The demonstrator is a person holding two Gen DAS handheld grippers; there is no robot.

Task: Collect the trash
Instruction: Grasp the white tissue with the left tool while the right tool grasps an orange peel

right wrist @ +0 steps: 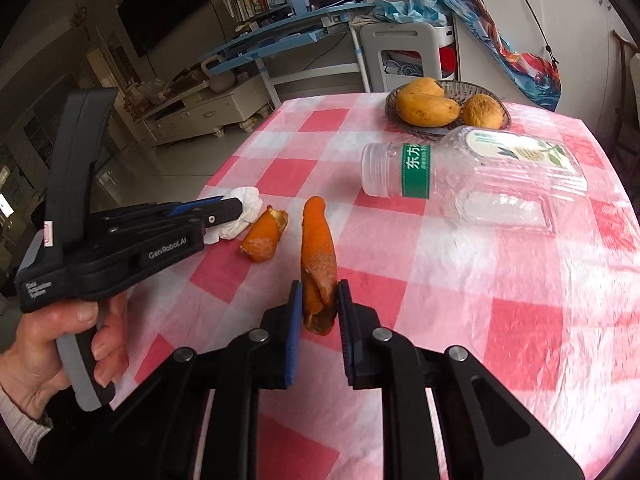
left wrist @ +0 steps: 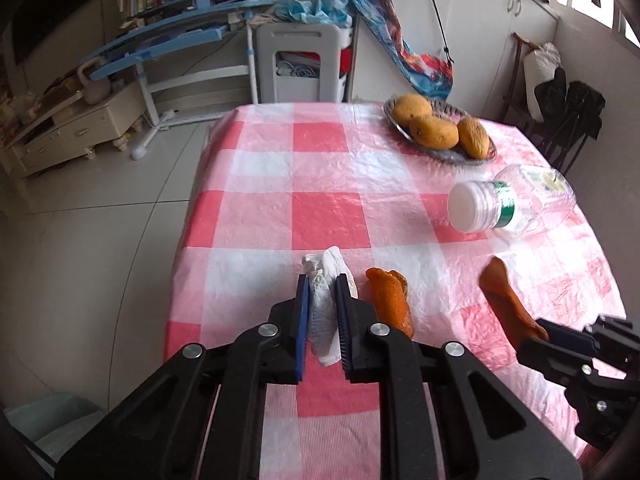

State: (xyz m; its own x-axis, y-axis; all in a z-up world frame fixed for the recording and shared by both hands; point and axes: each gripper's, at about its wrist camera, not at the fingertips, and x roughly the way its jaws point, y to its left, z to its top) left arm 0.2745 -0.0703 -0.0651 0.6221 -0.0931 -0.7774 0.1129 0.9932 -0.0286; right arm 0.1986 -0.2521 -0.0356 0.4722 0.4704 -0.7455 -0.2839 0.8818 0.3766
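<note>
My left gripper is shut on a crumpled white tissue, which also shows in the right wrist view with the left gripper around it. My right gripper is shut on the near end of a long orange peel; that peel also shows in the left wrist view, with the right gripper at its end. A second, shorter orange peel lies on the checked tablecloth between them, and shows in the right wrist view.
An empty clear plastic bottle with a green label lies on its side on the red-and-white checked table. A dish of three mangoes stands at the far side. The table's left edge drops to a tiled floor.
</note>
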